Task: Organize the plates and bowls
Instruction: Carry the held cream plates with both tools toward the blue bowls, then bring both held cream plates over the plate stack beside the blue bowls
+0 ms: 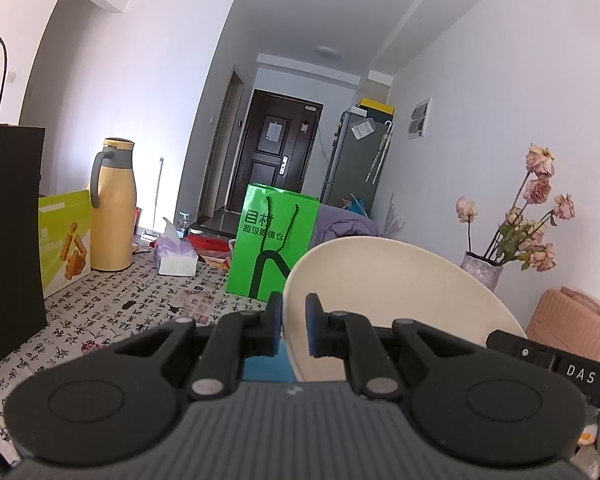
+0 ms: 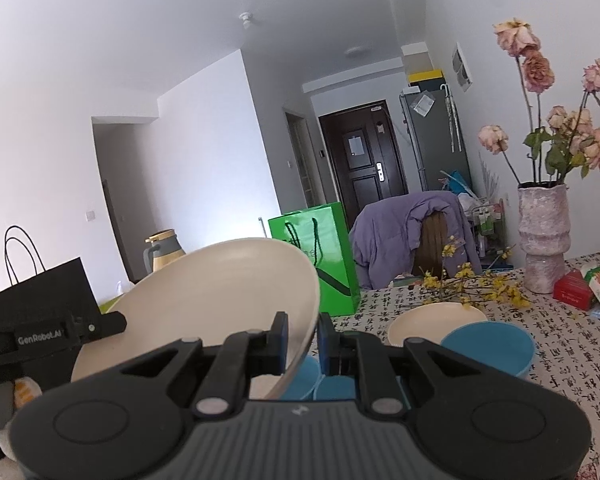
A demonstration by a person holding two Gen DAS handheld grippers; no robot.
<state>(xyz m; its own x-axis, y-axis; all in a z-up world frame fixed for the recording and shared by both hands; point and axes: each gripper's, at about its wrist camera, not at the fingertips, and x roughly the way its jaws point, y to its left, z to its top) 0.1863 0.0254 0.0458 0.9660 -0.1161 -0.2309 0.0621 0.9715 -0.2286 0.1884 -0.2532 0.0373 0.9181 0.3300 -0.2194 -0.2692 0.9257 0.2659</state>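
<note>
The cream plate (image 1: 400,292) looked smooth, matt ceramic. The green bag (image 1: 274,240) was glossy paper, the vase (image 2: 542,236) rough and stony, the surface (image 1: 112,312) covered in printed cloth.

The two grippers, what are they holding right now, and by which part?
Both are shut on one cream plate, lifted and tilted. The left gripper pinches its rim on one side, the right gripper the rim on the opposite side.

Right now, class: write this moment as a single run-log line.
left gripper: shut on cream plate rim | right gripper: shut on opposite rim | plate: lifted, tilted | below: blue bowls, cream dish
</note>
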